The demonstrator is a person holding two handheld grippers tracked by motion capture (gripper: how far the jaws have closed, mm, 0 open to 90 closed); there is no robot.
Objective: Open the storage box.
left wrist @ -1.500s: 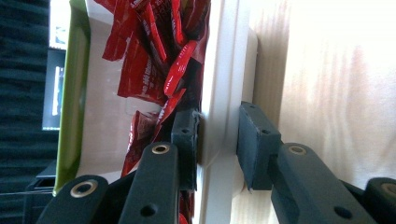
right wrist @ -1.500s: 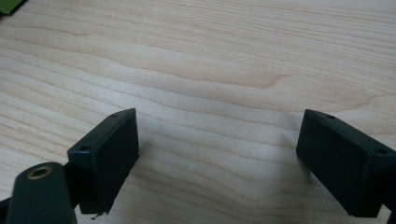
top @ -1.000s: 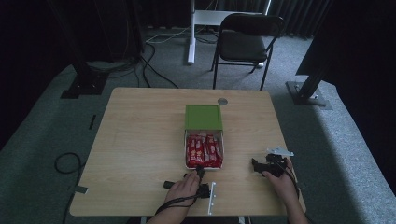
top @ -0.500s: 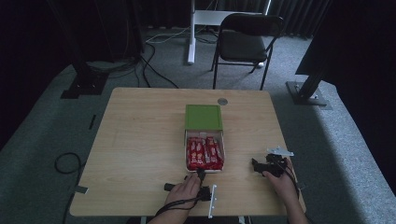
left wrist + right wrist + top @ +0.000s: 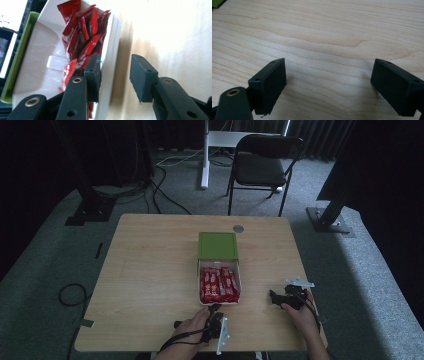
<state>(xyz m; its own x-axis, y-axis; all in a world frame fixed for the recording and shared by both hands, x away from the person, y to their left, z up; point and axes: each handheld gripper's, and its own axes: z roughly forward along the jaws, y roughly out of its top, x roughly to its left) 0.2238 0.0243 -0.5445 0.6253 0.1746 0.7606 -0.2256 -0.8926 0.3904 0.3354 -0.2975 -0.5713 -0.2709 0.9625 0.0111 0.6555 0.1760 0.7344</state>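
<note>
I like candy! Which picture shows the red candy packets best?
The left gripper view: the red candy packets loom close, heaped in the white box beside that gripper's jaw. The high view shows them small, from above. The right gripper view faces bare wooden table.

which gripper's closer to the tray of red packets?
Left. The left gripper sits at the white tray's near edge, jaws open. The right gripper rests on bare table off to its right, open.
</note>
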